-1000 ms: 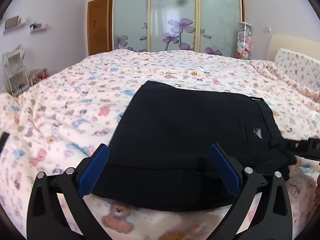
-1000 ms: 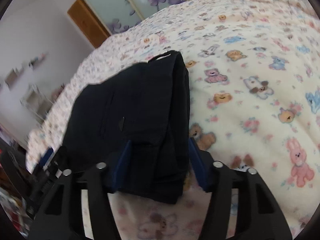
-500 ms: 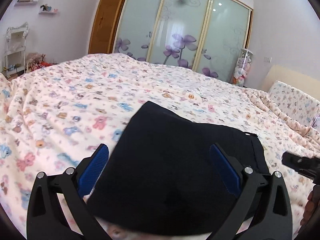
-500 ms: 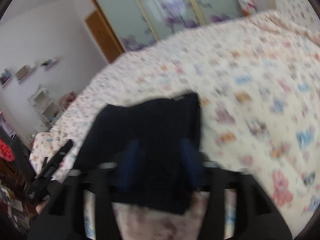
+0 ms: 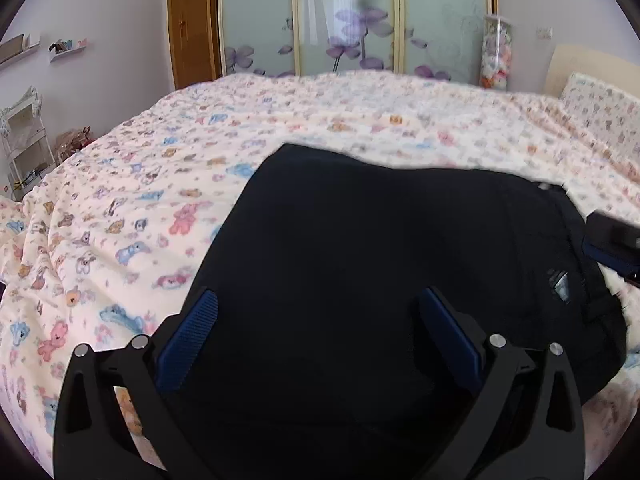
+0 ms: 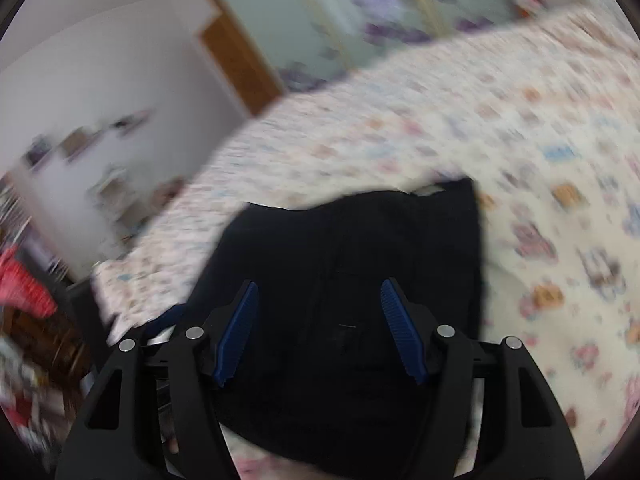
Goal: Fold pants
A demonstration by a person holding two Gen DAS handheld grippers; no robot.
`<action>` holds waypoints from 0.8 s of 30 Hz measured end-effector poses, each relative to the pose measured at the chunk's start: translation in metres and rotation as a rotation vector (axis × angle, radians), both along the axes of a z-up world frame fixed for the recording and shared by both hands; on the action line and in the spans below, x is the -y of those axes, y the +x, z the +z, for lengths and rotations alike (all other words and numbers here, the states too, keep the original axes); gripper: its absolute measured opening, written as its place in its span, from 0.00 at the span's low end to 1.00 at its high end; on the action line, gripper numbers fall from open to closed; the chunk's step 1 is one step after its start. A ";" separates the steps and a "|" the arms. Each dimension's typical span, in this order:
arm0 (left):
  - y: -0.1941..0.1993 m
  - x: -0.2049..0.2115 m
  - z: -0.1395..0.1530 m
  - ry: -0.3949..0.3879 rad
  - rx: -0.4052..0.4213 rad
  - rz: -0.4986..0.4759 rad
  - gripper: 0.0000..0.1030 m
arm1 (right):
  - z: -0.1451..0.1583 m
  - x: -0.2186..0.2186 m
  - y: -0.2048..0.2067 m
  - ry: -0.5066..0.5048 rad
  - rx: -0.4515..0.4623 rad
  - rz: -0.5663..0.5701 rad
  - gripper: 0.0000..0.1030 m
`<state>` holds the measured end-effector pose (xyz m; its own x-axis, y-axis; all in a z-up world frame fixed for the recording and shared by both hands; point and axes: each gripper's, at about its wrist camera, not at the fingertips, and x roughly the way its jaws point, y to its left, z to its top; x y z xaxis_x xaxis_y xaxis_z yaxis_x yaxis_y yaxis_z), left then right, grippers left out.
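- The left gripper (image 5: 318, 330) is seen nearest in the left wrist view, with its two blue pads (image 5: 188, 338) spread wide apart; nothing is pinched between them.
- The folded black pants (image 5: 384, 280) are seen beyond and beneath these parted fingers, and whether the fabric is touched by them cannot be told.
- The right gripper (image 6: 318, 330) is seen nearest in the right wrist view; its jaws are closing slightly, yet the ribbed blue pads (image 6: 400, 332) are held apart and no cloth is pressed between them.
- The pants (image 6: 360, 264) are shown in that view as a dark, compact stack lying flat, directly ahead of the parted pads.
- A small pale logo (image 5: 560, 282) is carried on the right part of the pants, near a thicker folded edge.
- The tip of the right gripper is seen at the right edge of the left wrist view, just beside that edge of the pants.
- The pants are supported by a bed covered with a cream blanket (image 5: 132, 208) printed with small bears and animals.
- A pillow (image 5: 600, 108) in a matching print is placed at the far right.
- Frosted wardrobe doors (image 5: 348, 28) with purple flowers are fitted beyond the bed, with a wooden door (image 5: 192, 32) to their left.
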<state>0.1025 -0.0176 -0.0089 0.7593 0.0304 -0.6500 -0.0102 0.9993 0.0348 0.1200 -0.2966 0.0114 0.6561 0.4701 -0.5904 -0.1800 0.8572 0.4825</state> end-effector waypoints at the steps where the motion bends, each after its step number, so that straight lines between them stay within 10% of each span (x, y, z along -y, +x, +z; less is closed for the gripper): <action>1: 0.002 0.001 -0.003 0.006 -0.020 -0.004 0.98 | -0.012 0.005 0.006 0.017 -0.057 -0.013 0.62; 10: 0.004 -0.003 -0.011 -0.009 -0.053 -0.007 0.98 | -0.010 0.022 0.002 0.125 -0.042 -0.040 0.61; 15: 0.001 -0.001 -0.011 -0.003 -0.044 -0.002 0.98 | 0.021 0.021 0.014 0.147 0.103 -0.013 0.79; 24: -0.002 -0.002 -0.005 -0.043 -0.014 -0.043 0.98 | -0.012 0.003 0.093 0.033 -0.131 -0.017 0.82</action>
